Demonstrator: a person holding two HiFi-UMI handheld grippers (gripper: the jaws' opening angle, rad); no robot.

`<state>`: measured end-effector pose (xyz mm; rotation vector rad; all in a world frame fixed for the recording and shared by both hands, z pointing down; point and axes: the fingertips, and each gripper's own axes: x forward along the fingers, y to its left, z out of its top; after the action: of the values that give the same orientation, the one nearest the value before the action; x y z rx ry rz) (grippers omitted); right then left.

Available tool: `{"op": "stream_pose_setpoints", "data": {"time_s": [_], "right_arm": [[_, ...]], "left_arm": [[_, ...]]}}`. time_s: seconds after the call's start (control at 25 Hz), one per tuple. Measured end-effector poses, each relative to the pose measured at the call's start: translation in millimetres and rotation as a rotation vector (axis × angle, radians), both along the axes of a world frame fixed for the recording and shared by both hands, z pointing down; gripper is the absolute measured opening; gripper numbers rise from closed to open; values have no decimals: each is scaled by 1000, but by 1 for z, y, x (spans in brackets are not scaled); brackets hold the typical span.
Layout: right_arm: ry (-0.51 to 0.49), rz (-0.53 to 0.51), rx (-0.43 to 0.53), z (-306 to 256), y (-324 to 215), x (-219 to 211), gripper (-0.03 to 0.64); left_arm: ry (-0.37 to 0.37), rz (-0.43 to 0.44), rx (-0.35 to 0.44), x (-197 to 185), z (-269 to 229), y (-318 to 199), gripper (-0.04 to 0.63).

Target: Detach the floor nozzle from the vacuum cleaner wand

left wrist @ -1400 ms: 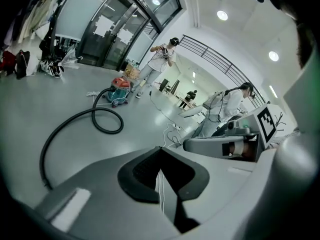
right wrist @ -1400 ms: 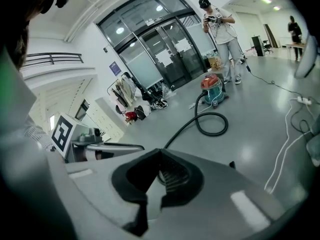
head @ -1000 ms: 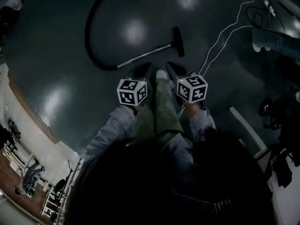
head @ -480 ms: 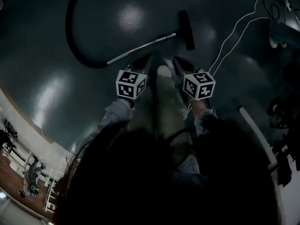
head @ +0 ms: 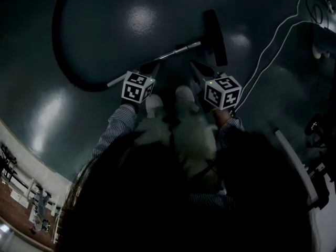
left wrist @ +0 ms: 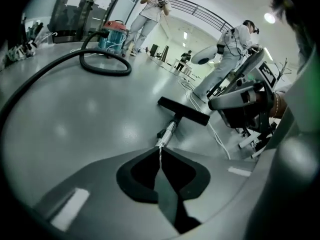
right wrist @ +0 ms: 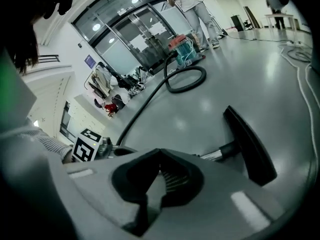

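Note:
The vacuum's metal wand (head: 173, 51) lies on the dark floor, with the black floor nozzle (head: 215, 35) on its far right end and the black hose (head: 60, 51) curving off to the left. My left gripper (head: 152, 67) is shut and empty, its tip just short of the wand's middle. My right gripper (head: 197, 66) is also shut and empty, near the wand's nozzle end. In the left gripper view the wand (left wrist: 167, 132) and nozzle (left wrist: 182, 110) lie straight ahead. In the right gripper view the nozzle (right wrist: 248, 144) lies close on the right.
A white cable (head: 268, 51) snakes over the floor to the right. The vacuum's canister (left wrist: 112, 34) stands far back, with people beyond it. A white wheeled machine (left wrist: 245, 101) stands at the right. The person's shoes (head: 184, 96) are between the grippers.
Both grippers have sunk toward the floor and stayed shut. The wand and nozzle now look larger and closer to the tips.

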<state>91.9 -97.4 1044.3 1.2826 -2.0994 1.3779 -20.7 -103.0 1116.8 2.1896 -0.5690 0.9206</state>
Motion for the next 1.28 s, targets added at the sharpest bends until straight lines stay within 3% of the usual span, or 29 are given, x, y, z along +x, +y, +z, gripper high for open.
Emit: {"op": "stream_pose_setpoints", "data": {"time_s": [0.2, 0.36, 0.48, 0.68, 0.72, 0.88, 1.0, 1.12, 1.28], "right_arm": [[-66, -34, -15, 53, -2, -9, 2], [-110, -88, -13, 71, -6, -1, 2], [-70, -114, 4, 80, -11, -2, 3], [-124, -85, 34, 72, -27, -10, 3], [-117, -81, 41, 70, -28, -10, 3], [-93, -45, 33, 70, -24, -9, 3], [-66, 4, 8, 76, -21, -4, 3], [38, 81, 2, 79, -22, 18, 3], [88, 153, 26, 61, -29, 46, 3]], "left_arm": [[-27, 203, 82, 14, 49, -5, 121], [-18, 368, 82, 29, 67, 8, 173], [-72, 475, 110, 30, 82, 13, 169], [-175, 585, 140, 27, 112, 16, 227], [-190, 594, 168, 26, 114, 16, 193], [-208, 566, 230, 22, 111, 15, 184], [-236, 565, 196, 23, 112, 14, 181], [-258, 579, 154, 25, 109, 17, 181], [-239, 574, 141, 28, 87, 19, 181]]}}
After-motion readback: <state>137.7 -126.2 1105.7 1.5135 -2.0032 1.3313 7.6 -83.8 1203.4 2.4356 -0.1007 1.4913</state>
